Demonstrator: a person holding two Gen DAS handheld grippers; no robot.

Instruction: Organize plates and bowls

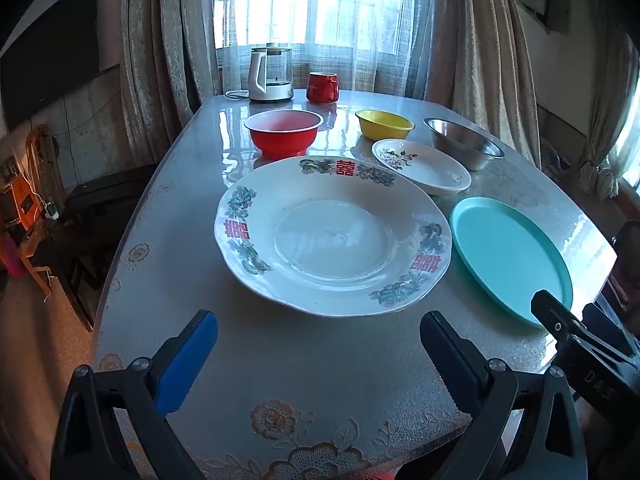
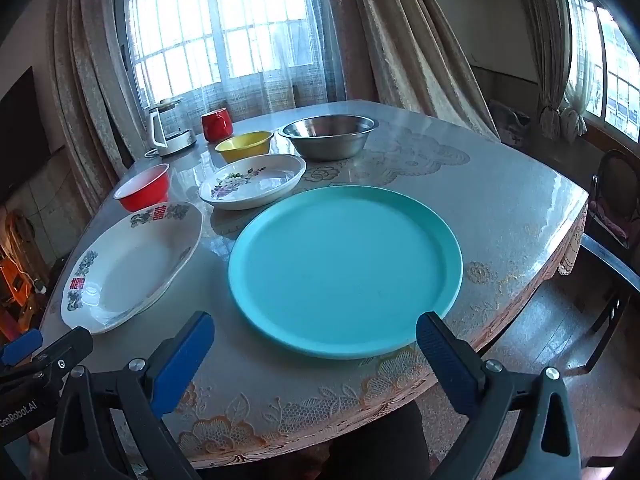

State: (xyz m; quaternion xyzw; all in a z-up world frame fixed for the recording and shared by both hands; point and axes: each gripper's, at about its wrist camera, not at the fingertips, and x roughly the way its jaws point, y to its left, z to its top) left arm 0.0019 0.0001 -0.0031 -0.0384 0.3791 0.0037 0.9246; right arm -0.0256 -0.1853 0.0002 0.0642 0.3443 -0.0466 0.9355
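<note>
A large white plate with red and green decoration (image 1: 332,236) (image 2: 132,264) lies near the table's front. A teal plate (image 1: 508,256) (image 2: 344,280) lies to its right. Behind them are a small white flowered plate (image 1: 424,168) (image 2: 256,180), a red bowl (image 1: 284,132) (image 2: 144,188), a yellow bowl (image 1: 384,124) (image 2: 244,146) and a steel bowl (image 1: 464,142) (image 2: 328,136). My left gripper (image 1: 320,336) is open and empty in front of the large white plate. My right gripper (image 2: 316,336) is open and empty at the teal plate's near edge.
A kettle (image 1: 270,74) (image 2: 168,132) and a red mug (image 1: 322,87) (image 2: 217,124) stand at the table's far end by the curtained window. The table (image 1: 304,368) has a glossy lace-patterned cover. A chair (image 2: 612,200) stands on the right, dark furniture (image 1: 92,216) on the left.
</note>
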